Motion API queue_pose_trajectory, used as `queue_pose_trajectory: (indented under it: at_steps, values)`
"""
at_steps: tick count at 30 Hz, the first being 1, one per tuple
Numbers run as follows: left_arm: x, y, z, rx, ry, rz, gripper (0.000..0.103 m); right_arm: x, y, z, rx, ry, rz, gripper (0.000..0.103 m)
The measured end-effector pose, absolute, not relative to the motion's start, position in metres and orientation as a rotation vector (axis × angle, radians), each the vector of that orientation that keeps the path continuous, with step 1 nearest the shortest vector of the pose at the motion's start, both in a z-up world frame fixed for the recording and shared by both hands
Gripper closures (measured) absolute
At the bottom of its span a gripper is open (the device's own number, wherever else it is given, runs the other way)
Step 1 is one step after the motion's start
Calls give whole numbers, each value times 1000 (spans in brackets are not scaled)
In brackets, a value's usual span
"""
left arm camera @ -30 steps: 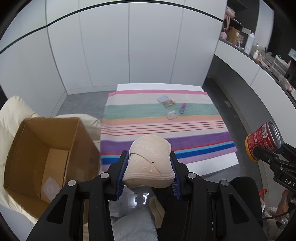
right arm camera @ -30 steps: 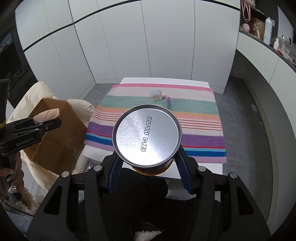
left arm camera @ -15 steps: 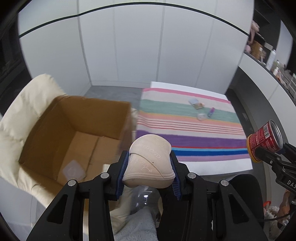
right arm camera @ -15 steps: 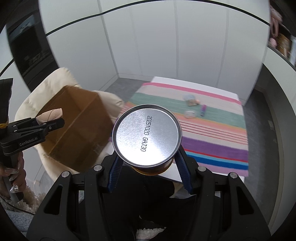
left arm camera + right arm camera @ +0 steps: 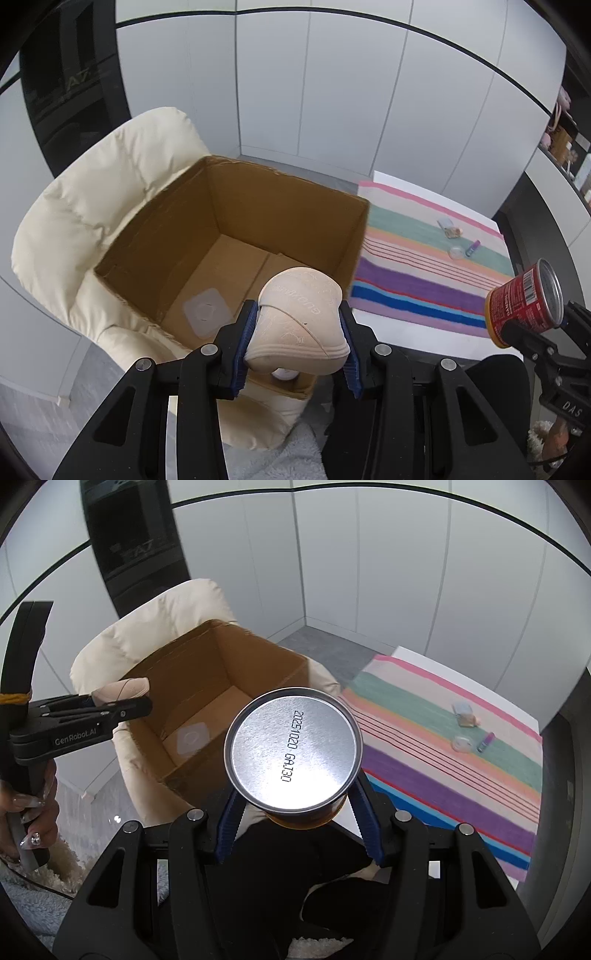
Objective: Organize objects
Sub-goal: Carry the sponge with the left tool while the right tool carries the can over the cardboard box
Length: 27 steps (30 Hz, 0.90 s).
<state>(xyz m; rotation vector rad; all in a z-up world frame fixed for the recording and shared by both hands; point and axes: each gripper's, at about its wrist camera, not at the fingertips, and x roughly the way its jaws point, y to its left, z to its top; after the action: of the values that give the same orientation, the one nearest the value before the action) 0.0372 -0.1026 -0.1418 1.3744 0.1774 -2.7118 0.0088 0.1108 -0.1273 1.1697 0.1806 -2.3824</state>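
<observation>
Left claw (image 5: 297, 338) pinches beige pad (image 5: 298, 321) (over box (image 5: 236, 236)).

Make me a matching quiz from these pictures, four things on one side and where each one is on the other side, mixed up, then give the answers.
Things:
1. beige folded fabric piece
2. red-labelled metal can
3. open brown cardboard box
4. small purple tube

Places:
A. lying on the striped cloth
B. resting on the cream padded chair
C. between the fingers of the left gripper
D. between the fingers of the right gripper

Pairs: 1-C, 2-D, 3-B, 4-A
</observation>
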Motion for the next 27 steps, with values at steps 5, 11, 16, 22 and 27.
queue_pose_trajectory:
  at_steps: [5,11,16,22,27]
  values:
    - [33,-108,-138,1359,182,-2710,61,5,101,-128,1165,209,-2368,46]
    - [11,-121,-131,1292,158,-2705,61,-15,98,-126,1164,215,-2366,46]
    - [-12,-139,-132,1270,185,-2665,61,-38,75,-121,1130,266,-2343,46]
    - [-38,-157,-142,1285,196,-2619,61,-68,33,-123,1113,330,-2297,46]
    - [-52,-176,-145,1241,164,-2578,59,-87,-6,-132,1100,404,-2250,46]
